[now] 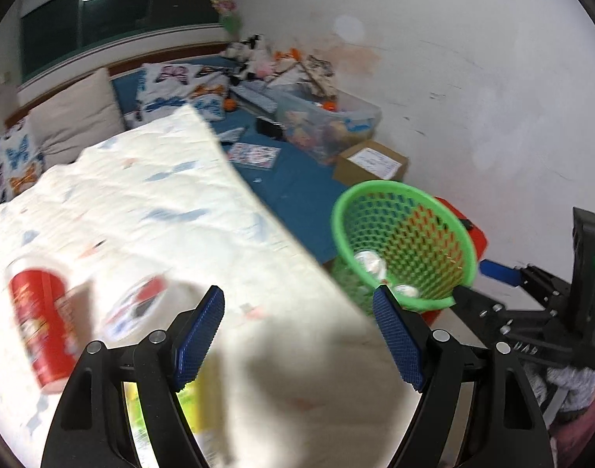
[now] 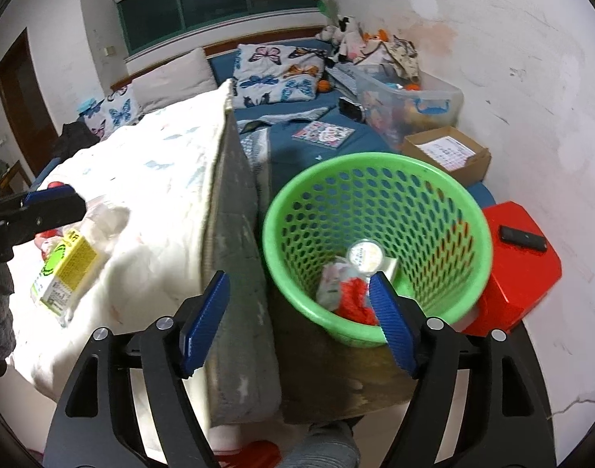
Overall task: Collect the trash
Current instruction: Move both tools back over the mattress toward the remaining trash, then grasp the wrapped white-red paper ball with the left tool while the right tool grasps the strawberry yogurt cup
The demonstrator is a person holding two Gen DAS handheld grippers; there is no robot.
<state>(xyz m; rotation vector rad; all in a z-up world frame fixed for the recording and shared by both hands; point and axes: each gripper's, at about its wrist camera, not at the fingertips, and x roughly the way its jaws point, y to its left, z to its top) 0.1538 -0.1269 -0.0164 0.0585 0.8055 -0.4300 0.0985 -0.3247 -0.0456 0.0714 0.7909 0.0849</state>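
Basket (image 2: 375, 249) standing at the foot of the bed (image 2: 297, 148), just right of the folded quilt (image 2: 141, 202). In the basket: a lidded cup (image 2: 364, 255) atop crumpled wrappers (image 2: 350, 296). Right of the basket, touching: a stool (image 2: 519, 273), phone (image 2: 523, 237) on it. Behind the basket: a cardboard box (image 2: 449, 154). Left of the basket, on the quilt: a carton (image 2: 65, 269) and a can (image 1: 40, 327).

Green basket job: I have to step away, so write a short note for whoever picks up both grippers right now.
Left gripper: open, empty, over the white quilt.
Right gripper: open, empty, beside the green basket, one fingertip over its near rim.
Done: the basket already holds some trash, a round white lid and crumpled red and white wrappers.
Left: the red can lying on the quilt, a blurred red and white item next to it, and the yellow-green carton near the left gripper. Pick up each and drop it in the basket.
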